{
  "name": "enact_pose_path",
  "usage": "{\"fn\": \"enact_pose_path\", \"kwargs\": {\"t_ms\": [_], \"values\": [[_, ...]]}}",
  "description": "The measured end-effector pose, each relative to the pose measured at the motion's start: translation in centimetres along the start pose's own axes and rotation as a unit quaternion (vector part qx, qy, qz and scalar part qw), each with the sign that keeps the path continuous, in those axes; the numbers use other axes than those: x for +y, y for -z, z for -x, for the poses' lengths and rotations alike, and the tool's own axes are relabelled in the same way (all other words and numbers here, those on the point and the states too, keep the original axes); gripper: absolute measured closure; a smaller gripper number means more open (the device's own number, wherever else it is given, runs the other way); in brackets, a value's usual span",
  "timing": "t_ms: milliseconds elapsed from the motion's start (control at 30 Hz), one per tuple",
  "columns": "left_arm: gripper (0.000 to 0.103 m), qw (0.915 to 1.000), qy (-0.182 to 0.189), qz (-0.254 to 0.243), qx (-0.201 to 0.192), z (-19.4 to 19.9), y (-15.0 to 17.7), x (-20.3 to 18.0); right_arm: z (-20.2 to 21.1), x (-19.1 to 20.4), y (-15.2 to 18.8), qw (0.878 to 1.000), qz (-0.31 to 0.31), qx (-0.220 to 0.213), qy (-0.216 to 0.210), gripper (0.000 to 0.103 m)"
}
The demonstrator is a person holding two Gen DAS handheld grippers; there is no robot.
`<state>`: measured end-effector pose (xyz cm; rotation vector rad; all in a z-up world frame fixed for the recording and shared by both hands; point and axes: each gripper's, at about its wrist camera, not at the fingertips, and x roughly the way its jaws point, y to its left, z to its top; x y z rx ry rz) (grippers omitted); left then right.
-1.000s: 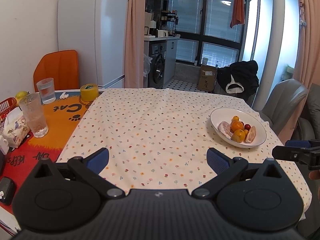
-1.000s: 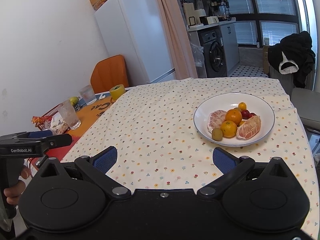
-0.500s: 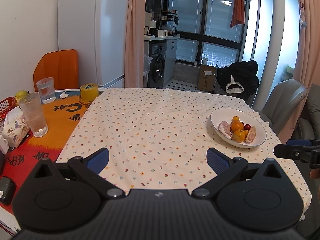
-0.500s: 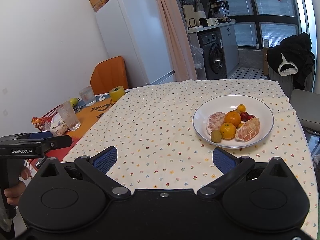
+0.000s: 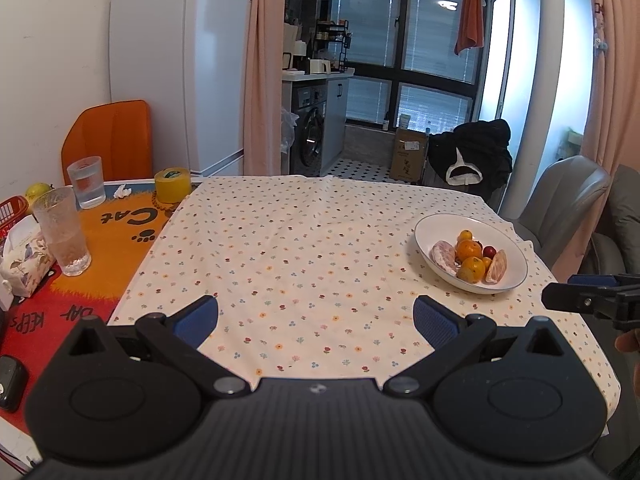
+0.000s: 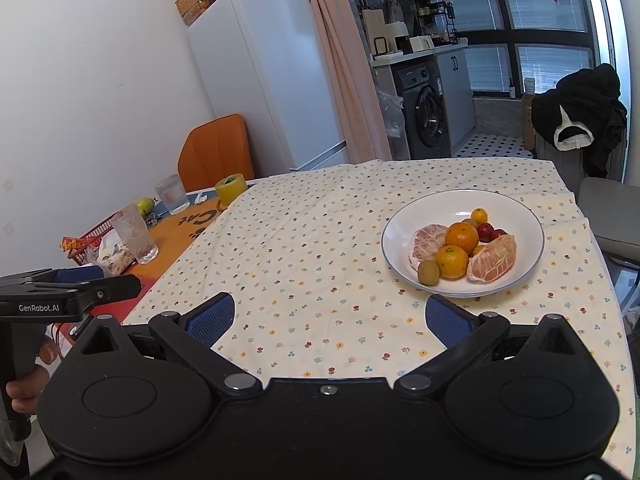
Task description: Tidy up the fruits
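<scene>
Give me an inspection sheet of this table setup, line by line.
Surface: floral-print tablecloth over the table; orange cat-print mat at its left end.
Job's things: white round bowl holding two oranges, two peeled citrus pieces, a green kiwi, small red fruits.
Clutter: two clear glasses, yellow tape roll, tissue pack, red basket.
Grippers: left gripper open, empty; right gripper open, empty, short of the bowl.
Cables: nothing seen.
Surroundings: white fridge, washing machine, grey chair.

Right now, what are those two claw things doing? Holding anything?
Left gripper: open, holding nothing, above the tablecloth.
Right gripper: open, holding nothing, short of the fruit bowl.
</scene>
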<state>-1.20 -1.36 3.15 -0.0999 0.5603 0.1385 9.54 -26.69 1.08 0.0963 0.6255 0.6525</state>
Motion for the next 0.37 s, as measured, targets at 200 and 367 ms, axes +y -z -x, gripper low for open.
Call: {"fn": "enact_pose_path", "kwargs": {"t_ms": [200,367], "values": [[0.000,1.0000,0.004,-0.001,-0.002,0.08,0.08,-0.15,-0.14,0.00,0.09,1.000,0.000,0.001,0.002,0.000],[0.000,0.9999,0.009,-0.006,-0.002,0.03,0.05,-0.34,-0.17,-0.09,0.12,1.000,-0.001,0.000,0.002,0.000]]}}
